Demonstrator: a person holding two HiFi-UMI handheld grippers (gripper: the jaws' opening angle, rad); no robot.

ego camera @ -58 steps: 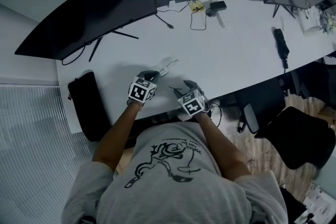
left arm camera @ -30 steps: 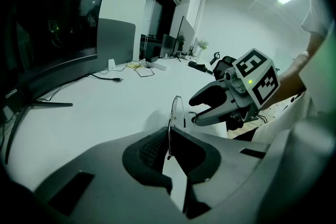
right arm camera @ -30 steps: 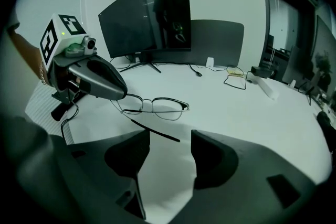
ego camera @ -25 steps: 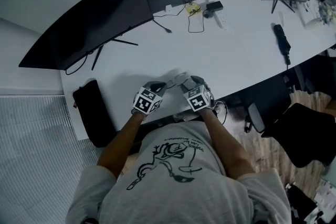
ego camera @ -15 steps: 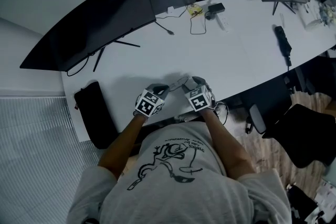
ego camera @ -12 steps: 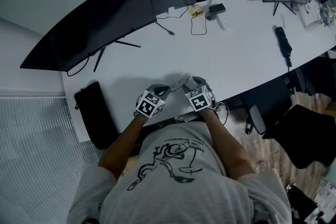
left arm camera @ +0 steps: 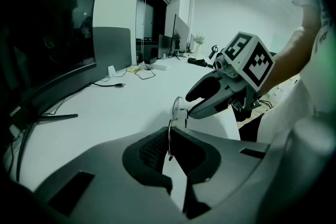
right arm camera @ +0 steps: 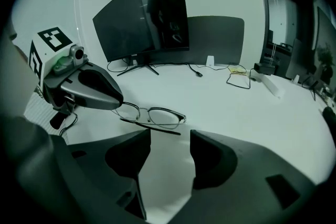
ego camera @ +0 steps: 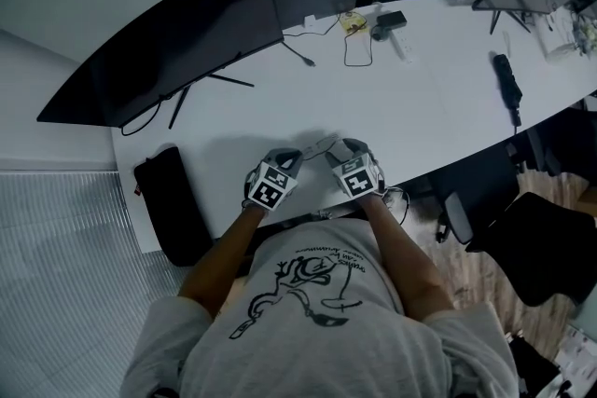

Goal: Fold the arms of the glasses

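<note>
My left claw (right arm camera: 113, 101) and right claw (left arm camera: 190, 105) are grey, each topped by a cube (left arm camera: 247, 57) patterned in black-and-white squares. The glasses (right arm camera: 152, 114) have a thin dark frame and clear lenses. The table (ego camera: 438, 98) is white, the monitor (ego camera: 159, 37) black, my shirt (ego camera: 317, 331) grey with a black line drawing.
</note>
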